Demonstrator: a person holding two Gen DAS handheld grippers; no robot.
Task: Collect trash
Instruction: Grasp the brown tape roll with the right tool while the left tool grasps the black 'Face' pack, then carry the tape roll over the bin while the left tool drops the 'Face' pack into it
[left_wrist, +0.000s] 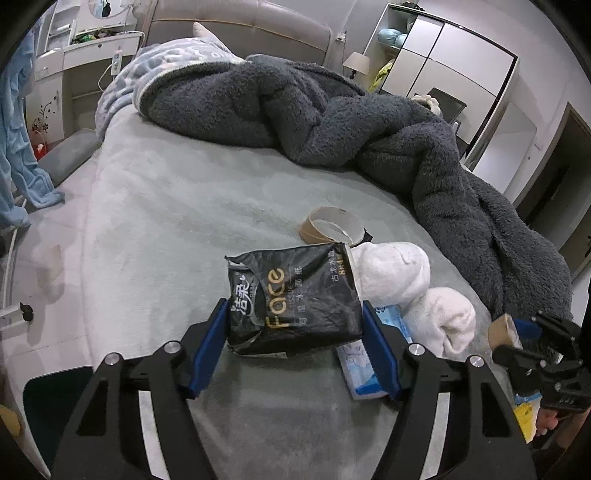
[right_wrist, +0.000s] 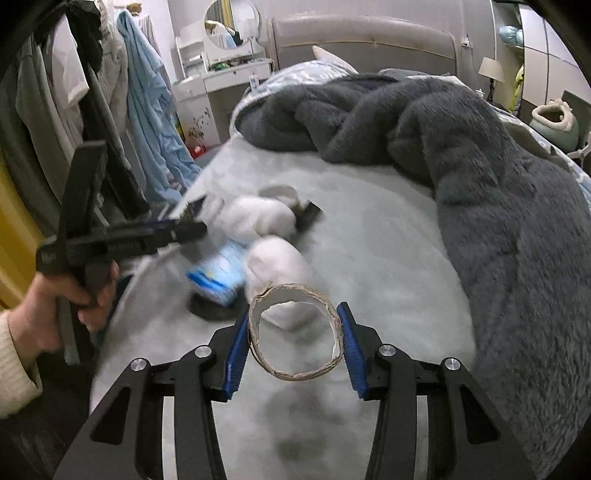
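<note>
Both cameras sit just behind their own claws and look forward and downward across the bed (left_wrist: 184, 206), toward the headboard (right_wrist: 365, 37). The left wrist view looks over the left claw (left_wrist: 295, 350) from low and close, with the wardrobe (left_wrist: 443, 62) at upper right. The right wrist view looks over the right claw (right_wrist: 293, 345), seemingly from a little to the right; it is partly blurred. Each sees the other claw at its edge. Shared ground: the grey blanket (right_wrist: 480, 147), the white bundles (left_wrist: 399, 273) and the dressing table (right_wrist: 229, 85).
</note>
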